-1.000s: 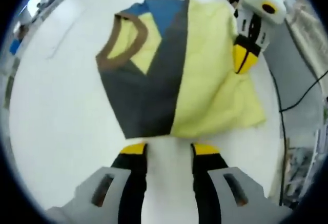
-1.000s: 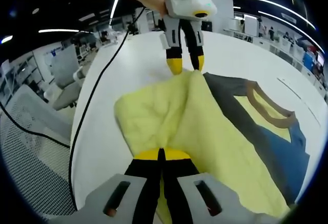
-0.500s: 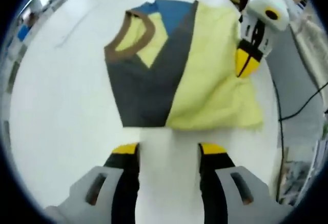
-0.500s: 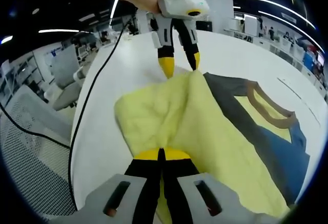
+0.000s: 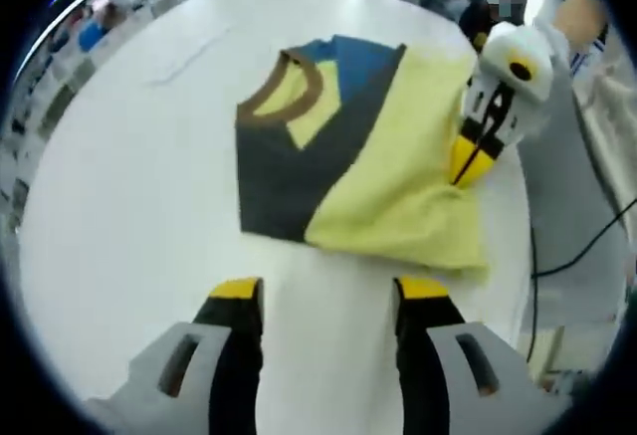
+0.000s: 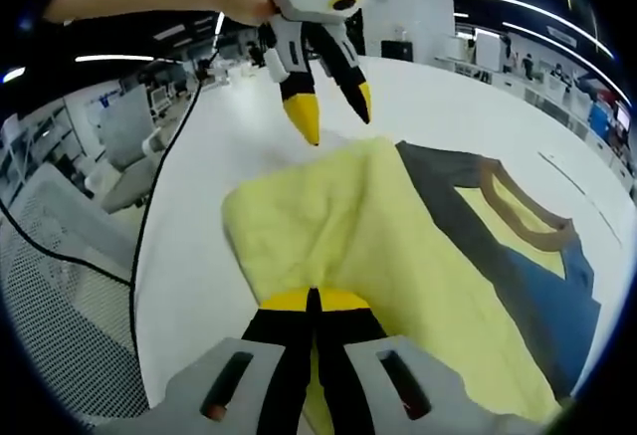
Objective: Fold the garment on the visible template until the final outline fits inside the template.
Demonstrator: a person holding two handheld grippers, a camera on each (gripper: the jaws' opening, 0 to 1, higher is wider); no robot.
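The garment [image 5: 348, 166] lies folded on the white table [image 5: 129, 206], with a yellow panel [image 6: 398, 256] lapped over its dark grey, blue and brown-collared front [image 6: 518, 226]. My right gripper [image 6: 314, 301] is shut on the yellow panel's near edge. In the left gripper view, my right gripper [image 5: 468, 164] pinches that edge at the garment's right side. My left gripper [image 5: 328, 291] is open with nothing between its jaws, short of the garment's near edge. In the right gripper view, a hand holds my left gripper [image 6: 331, 111] above the table beyond the yellow fold.
A black cable [image 6: 169, 206] trails over the table's left side in the right gripper view. Mesh chairs [image 6: 60, 256] stand past that edge. A faint line [image 5: 189, 57] marks the tabletop far left of the garment. Office desks fill the background.
My left gripper has drawn back and risen off the yellow fold's far edge, its jaws spreading wider. The right gripper stays shut on the cloth. The garment has not shifted.
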